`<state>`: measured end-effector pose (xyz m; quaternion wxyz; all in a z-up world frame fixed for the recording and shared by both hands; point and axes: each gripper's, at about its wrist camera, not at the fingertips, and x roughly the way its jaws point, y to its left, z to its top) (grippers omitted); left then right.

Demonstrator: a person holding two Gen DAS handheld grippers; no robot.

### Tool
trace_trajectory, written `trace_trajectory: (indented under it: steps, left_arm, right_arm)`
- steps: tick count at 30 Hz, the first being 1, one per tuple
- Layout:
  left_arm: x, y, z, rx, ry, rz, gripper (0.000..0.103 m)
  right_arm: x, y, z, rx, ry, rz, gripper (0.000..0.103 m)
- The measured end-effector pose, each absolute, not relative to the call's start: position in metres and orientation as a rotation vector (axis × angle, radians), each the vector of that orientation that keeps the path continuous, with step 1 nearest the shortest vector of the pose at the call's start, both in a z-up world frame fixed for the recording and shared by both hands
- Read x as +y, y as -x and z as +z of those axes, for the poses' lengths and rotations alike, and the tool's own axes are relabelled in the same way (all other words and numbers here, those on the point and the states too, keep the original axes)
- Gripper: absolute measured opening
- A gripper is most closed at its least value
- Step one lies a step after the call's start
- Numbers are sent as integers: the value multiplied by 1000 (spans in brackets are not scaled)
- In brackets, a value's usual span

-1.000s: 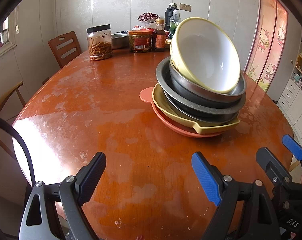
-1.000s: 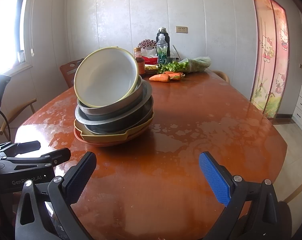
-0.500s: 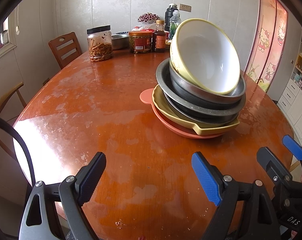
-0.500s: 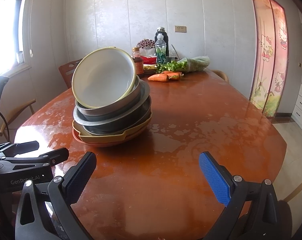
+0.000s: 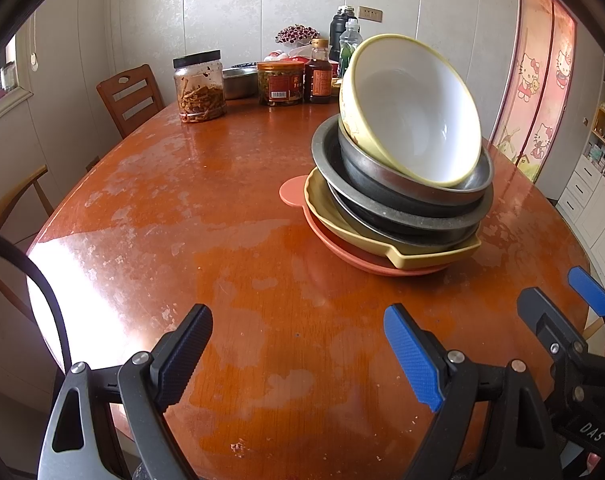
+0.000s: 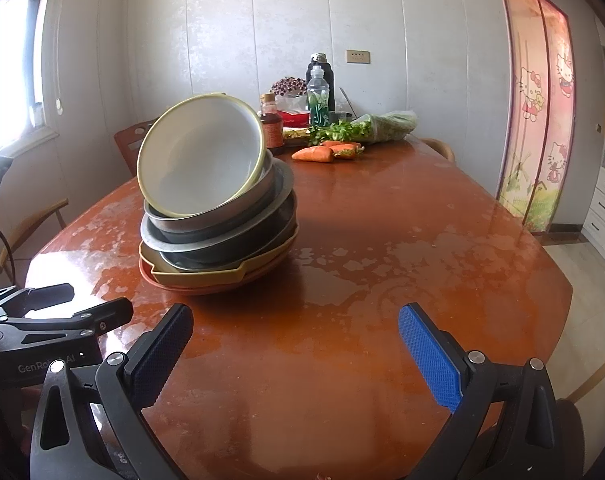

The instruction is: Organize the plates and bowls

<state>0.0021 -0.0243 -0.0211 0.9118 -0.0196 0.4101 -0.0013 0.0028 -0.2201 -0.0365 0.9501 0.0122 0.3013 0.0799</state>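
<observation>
We found the yellow bowl point(image 5: 412, 108) tilted atop the steel bowls point(image 5: 402, 196), which sat on a yellow dish point(image 5: 430, 254) and a coral plate point(image 5: 292, 196), mid-table point(image 5: 182, 220). Our left gripper point(image 5: 298, 344) and right gripper point(image 6: 294, 344) hovered near the table's edge, well short of the stack, both spread wide and holding nothing. Jars point(image 5: 200, 86) and carrots point(image 6: 314, 154) lay at the far end.
</observation>
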Motion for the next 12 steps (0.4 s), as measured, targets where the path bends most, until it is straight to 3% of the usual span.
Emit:
trace_trajectory:
  steps: [12]
  left_arm:
    - [-17,-4,-22,838,47,19,87]
  right_arm:
    - [-227,-8,-36,602,-21,131,102]
